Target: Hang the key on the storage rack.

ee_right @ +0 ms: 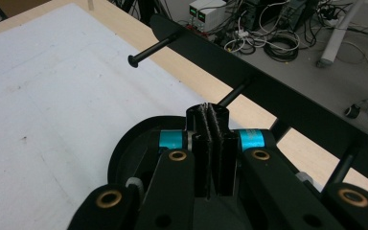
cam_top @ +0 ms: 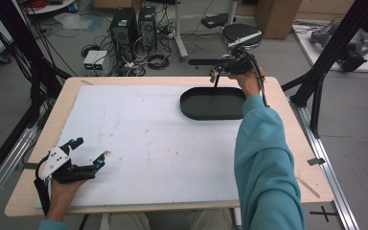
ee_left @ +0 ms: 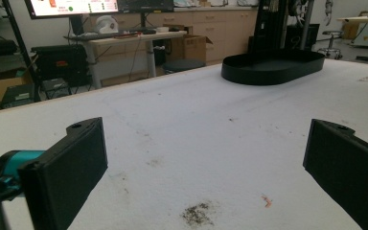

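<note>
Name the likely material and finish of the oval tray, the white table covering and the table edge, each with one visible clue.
Oval tray: probably matte black plastic; thin, even rim.
White covering: looks like foam or felt sheet; grainy, stained surface.
Table edge: light wood or laminate; pale tan strip.

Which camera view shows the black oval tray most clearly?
The high view: the whole oval of the tray shows from above, with only its right end behind the sleeve. The left gripper view shows it far off and low, mostly its side wall. The right gripper view shows just part of its rim.
</note>
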A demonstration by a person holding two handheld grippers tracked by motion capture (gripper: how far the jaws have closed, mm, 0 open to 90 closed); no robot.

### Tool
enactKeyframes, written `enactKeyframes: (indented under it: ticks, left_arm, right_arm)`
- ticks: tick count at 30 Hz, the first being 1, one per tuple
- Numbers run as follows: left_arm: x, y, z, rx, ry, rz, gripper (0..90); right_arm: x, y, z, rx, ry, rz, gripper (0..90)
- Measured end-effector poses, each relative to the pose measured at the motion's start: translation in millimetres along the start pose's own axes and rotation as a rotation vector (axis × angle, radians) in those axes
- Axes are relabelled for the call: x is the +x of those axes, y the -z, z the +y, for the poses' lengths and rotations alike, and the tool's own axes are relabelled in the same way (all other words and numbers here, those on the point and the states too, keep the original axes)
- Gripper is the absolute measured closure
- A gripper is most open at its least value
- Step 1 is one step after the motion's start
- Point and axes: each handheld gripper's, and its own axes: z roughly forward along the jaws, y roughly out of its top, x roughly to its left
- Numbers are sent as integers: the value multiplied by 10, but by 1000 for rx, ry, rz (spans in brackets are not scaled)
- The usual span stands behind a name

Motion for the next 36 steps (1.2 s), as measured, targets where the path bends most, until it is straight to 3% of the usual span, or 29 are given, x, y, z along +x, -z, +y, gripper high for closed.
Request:
enactKeyframes:
  ticks: [20, 23, 28, 31, 33, 35, 36]
  left_arm:
    - [1, 1, 1, 1, -1, 0, 17]
    - [0, 0, 1, 1, 0, 0, 17]
    - [-2, -1, 1, 0, -2, 2, 17]
    - [-5, 0, 0, -1, 0, 3, 17]
    - [-5, 0, -1, -1, 1, 2, 17]
    - [-2, 1, 0, -1, 1, 2, 17]
    - [-2, 1, -1, -1, 2, 2, 17]
  right_arm:
    - [-97, -54, -35, -33, -6, -8, 895]
    - [-122, -27, -37, -59, -14, -15, 894]
    - [-139, 15, -52, -52, -22, -20, 892]
    - [-116, 60, -48, -68, -47, -9, 838]
    - [-101, 89, -43, -69, -35, -9, 800]
    - [-61, 130, -53, -88, -26, -14, 704]
    - [-44, 155, -57, -93, -35, -4, 599]
